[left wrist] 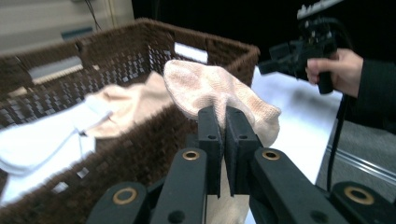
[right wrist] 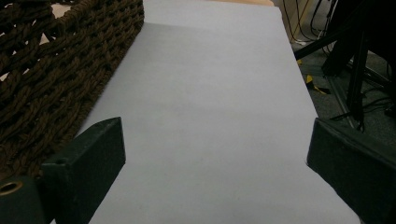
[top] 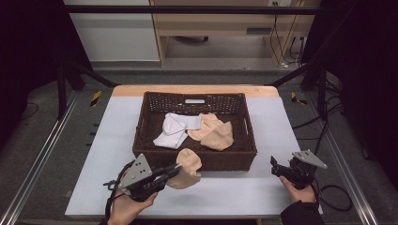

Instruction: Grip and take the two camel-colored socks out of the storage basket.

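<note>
My left gripper [top: 176,169] is shut on a beige sock [top: 187,167], held just in front of the near wall of a dark brown wicker basket [top: 202,159]. In the left gripper view the jaws stand pressed together on the beige sock [left wrist: 215,88], which rises above them beside the basket rim [left wrist: 140,28]. Inside the basket lie white socks [top: 174,130] and more beige socks [top: 213,131]. My right gripper [top: 276,168] sits at the right, over the table near its front edge, open with nothing between its jaws. Its fingers [right wrist: 88,163] stand wide apart above the white table cover [right wrist: 210,116].
The basket stands mid-table on the white cover [top: 108,154]. Its woven wall [right wrist: 51,79] is close on the left in the right gripper view. Black frame legs [top: 324,84] and cables [top: 335,197] stand off the table's right side.
</note>
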Demonstrator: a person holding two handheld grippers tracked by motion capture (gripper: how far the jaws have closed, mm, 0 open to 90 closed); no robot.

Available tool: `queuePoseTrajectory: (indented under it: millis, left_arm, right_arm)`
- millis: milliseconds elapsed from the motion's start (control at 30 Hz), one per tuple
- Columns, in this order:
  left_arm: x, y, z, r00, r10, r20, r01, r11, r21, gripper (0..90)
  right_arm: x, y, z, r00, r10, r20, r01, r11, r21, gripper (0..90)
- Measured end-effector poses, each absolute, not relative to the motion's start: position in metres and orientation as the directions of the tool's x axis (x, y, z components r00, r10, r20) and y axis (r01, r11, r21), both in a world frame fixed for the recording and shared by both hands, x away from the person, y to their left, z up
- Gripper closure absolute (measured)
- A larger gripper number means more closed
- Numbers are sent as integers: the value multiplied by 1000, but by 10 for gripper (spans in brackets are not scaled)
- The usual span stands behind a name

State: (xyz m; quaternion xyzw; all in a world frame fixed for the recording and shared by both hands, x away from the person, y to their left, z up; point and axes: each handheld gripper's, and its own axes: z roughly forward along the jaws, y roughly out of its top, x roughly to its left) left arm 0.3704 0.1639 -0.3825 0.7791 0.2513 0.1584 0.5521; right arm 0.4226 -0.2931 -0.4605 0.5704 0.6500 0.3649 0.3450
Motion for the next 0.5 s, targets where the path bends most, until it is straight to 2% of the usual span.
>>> queuePoseTrajectory:
  millis: [500]
  left_arm:
    - [375,146,-436,835,547,-57,320,-399,859,854]
  right_arm:
    - [422,-293,-461,-114,993,-33,490,85,868,47]
